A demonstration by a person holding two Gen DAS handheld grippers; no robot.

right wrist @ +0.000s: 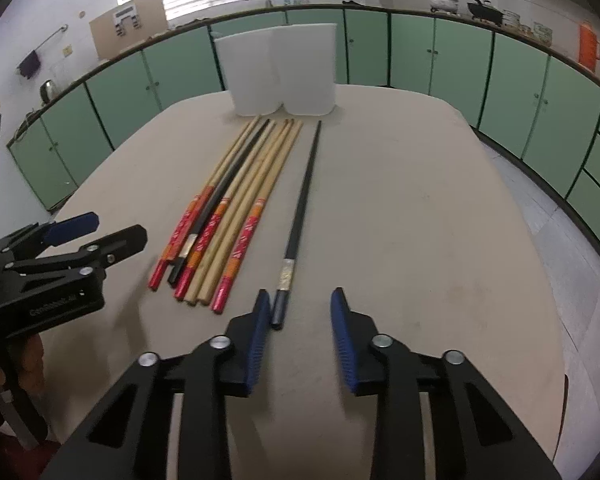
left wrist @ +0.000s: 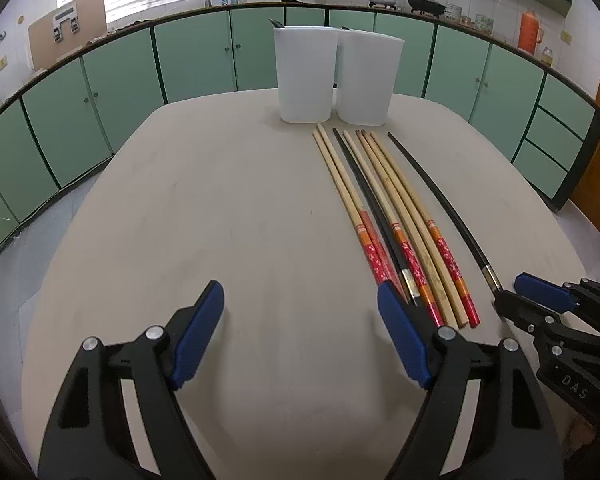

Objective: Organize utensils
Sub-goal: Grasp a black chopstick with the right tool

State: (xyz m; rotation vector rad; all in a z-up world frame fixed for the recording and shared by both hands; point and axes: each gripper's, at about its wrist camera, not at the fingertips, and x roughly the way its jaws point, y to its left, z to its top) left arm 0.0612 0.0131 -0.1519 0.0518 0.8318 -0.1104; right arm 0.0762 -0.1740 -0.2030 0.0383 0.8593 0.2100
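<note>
Several chopsticks lie side by side on the beige table (left wrist: 220,200): wooden ones with red-orange ends (left wrist: 384,204), one black one among them (left wrist: 370,196), and a lone black chopstick (left wrist: 440,196) apart to the right. Two white containers (left wrist: 305,74) (left wrist: 367,78) stand beyond their tips. My left gripper (left wrist: 300,320) is open and empty, left of the bundle. My right gripper (right wrist: 300,312) is open, its fingers on either side of the near end of the lone black chopstick (right wrist: 304,196). The bundle (right wrist: 236,200) lies to its left.
Green kitchen cabinets (left wrist: 196,60) curve round behind the table, with a sink tap, pots and an orange flask on the counter. The right gripper shows at the left wrist view's right edge (left wrist: 540,300). The left gripper shows at the right wrist view's left edge (right wrist: 96,232).
</note>
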